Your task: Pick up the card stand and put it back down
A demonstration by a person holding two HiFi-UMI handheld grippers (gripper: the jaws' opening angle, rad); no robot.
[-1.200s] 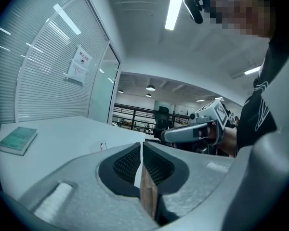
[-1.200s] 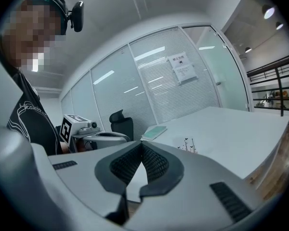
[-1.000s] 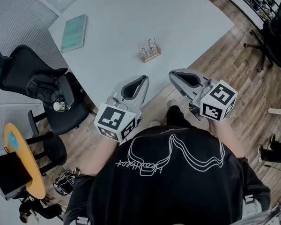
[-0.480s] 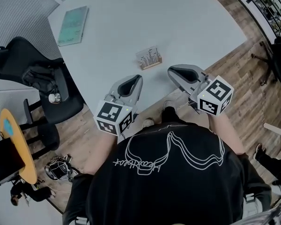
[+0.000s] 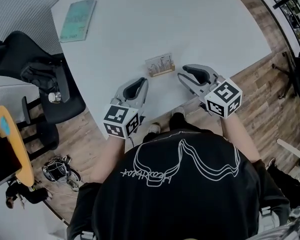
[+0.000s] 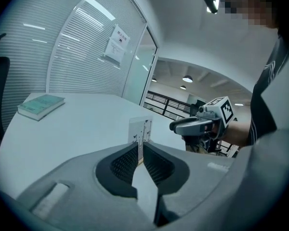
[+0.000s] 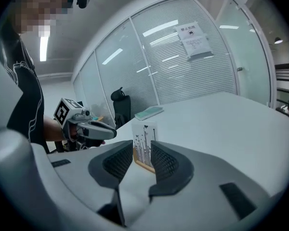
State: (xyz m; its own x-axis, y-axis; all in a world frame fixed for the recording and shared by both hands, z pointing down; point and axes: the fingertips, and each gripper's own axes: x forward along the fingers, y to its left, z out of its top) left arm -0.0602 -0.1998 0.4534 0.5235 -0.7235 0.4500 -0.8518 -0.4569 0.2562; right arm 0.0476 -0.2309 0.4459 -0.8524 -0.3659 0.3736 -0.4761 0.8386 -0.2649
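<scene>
Both grippers have come forward over the table edge since a second ago, and the card stand, which was then well ahead of them, is now near their tips. The stand itself seems not to have moved on the white table. The right gripper had its jaws together before; now they are opening, and a clear gap shows between the ribbed pads. The stand is seen through this gap, just ahead of the tips, and the pads do not touch it.

The left gripper has its jaws closed to a thin slit, with nothing held in them. From this gripper the stand is ahead and a little to the right. From the right gripper it is ahead and a little to the left, so it stands between the two tools, apart from both.

The stand is upright on the table. It has a low base of light wood, and a white card rises from this base. Thin dark lines are drawn on the card, like tall stems, with some small dark shapes near the top; I cannot tell what they are.

Far ahead of the left gripper and to its left, a green book lies flat near the far corner of the table. A black office chair stands on the left of this gripper, beside the table.
</scene>
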